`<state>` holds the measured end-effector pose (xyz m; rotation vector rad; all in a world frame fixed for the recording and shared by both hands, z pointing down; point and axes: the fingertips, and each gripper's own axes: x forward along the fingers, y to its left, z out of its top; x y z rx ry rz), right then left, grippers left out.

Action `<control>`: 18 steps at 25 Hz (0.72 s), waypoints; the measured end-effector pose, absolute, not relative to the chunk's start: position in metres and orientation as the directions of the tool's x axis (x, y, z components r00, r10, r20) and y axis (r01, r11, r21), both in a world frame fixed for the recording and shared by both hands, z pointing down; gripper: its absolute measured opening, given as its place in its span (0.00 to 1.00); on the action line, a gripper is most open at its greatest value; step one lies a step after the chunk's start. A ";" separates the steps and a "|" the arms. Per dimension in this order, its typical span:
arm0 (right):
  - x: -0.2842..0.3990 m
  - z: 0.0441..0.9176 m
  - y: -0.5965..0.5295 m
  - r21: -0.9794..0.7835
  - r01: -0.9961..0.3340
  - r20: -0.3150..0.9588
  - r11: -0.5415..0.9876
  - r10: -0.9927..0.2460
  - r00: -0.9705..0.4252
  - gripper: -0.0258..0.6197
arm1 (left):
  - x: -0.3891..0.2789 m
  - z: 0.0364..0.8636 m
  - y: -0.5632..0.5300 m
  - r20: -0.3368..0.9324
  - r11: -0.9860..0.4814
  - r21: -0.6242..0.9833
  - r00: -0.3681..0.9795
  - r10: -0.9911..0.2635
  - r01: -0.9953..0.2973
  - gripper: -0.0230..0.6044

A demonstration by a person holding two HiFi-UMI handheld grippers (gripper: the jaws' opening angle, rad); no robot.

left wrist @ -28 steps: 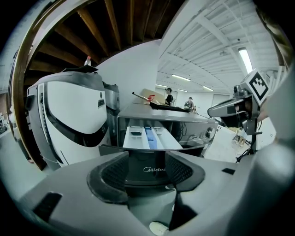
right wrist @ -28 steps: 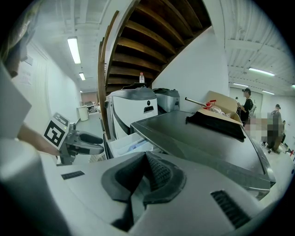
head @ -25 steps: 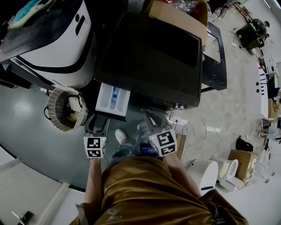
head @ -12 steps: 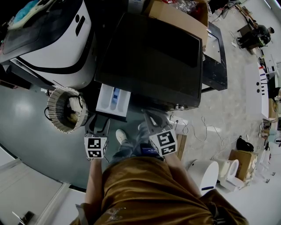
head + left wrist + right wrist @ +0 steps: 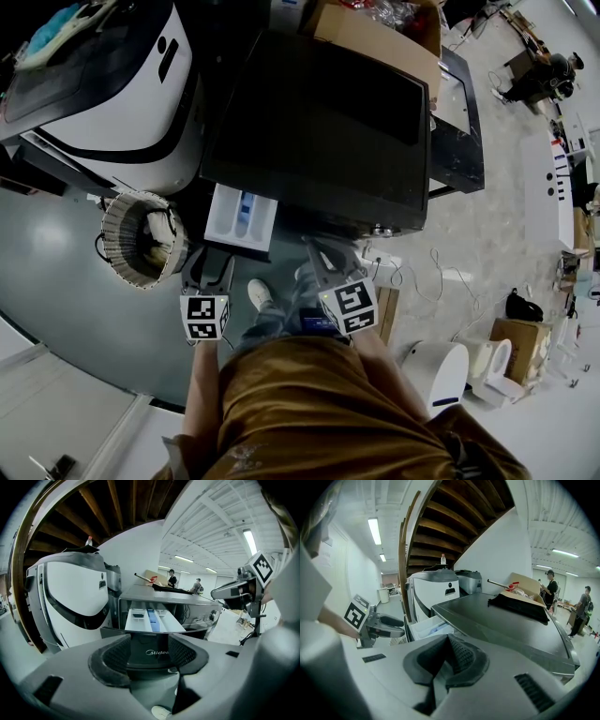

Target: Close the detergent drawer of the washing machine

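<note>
left hand-held gripper (image 5: 210, 266), jaws apart, empty, just before the pulled-out detergent drawer (image 5: 240, 217)

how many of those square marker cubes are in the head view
2. One cube rides on the left gripper, short of the open drawer; the other on the right gripper, before the washing machine. None seem hidden.

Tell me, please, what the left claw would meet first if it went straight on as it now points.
Probably the detergent drawer: its dark front shows between the open jaws of the left claw.
</note>
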<state>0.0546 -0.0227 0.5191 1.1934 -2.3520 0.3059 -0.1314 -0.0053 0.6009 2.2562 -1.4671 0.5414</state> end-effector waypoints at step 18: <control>0.059 0.520 -0.028 0.013 -0.812 0.516 0.584 -0.699 -0.494 0.06 | -0.129 0.599 -0.016 0.510 -0.375 0.120 0.381 -0.771 -0.919 0.43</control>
